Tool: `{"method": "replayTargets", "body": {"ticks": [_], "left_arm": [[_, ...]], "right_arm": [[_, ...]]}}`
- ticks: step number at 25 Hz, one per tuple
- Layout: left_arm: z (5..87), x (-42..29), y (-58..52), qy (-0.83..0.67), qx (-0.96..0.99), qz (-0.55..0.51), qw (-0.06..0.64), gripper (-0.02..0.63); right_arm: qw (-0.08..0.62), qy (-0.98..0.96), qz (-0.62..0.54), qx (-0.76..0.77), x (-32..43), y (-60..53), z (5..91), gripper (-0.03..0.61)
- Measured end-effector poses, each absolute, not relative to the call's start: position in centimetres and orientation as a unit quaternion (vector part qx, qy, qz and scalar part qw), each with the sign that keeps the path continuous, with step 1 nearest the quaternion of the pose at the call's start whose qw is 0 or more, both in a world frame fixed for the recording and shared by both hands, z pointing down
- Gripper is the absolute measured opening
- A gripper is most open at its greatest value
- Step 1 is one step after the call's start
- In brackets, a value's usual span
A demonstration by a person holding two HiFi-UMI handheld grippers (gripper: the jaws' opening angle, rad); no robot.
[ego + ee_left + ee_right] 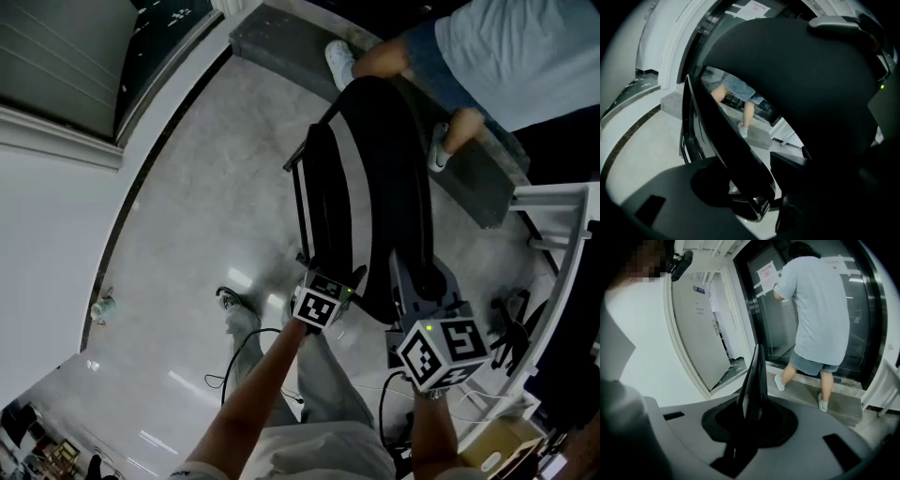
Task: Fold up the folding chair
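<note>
The black folding chair (375, 187) stands on the pale floor, seen from above as a narrow panel (326, 202) and a wide rounded panel (398, 178). My left gripper (326, 278) is at the near end of the narrow panel. In the left gripper view that panel (726, 140) runs between the jaws of the left gripper (757, 190), with floor showing beside it. My right gripper (414, 281) sits on the near edge of the wide panel. In the right gripper view this edge (754, 376) stands thin and upright, with the right gripper (751, 425) closed round it.
A person in a light blue shirt, denim shorts and white shoes (815, 310) stands on a grey step (281, 42) just beyond the chair. A white frame (562, 216) is at the right. Cables (234, 366) lie by my legs (319, 403).
</note>
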State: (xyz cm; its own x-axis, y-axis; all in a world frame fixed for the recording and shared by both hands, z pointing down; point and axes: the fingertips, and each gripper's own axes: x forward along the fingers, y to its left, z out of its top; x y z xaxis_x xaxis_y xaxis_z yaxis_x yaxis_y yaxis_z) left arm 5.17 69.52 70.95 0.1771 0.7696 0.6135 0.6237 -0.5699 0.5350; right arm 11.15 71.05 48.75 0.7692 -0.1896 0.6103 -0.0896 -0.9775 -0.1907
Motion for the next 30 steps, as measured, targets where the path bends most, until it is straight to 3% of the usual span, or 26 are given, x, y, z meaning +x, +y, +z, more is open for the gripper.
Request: {"method": "replayTargets", "body": {"ticks": [5, 17, 30], "left_arm": [[70.1, 5.7, 65.4, 0.404, 0.768, 0.473, 0.154, 0.249], [70.7, -0.1, 60.8, 0.407, 0.737, 0.526, 0.120, 0.232], [71.1, -3.3, 59.9, 0.356, 0.712, 0.587, 0.151, 0.232]], "right_arm": [[0.044, 0.088, -0.319, -0.943, 10.7, 65.5, 47.7, 0.074], [-0.018, 0.255, -0.308, -0.917, 7.8, 57.4, 47.0, 0.074], [-0.106, 0.549, -0.286, -0.778, 5.2, 51.9, 47.0, 0.074]]}}
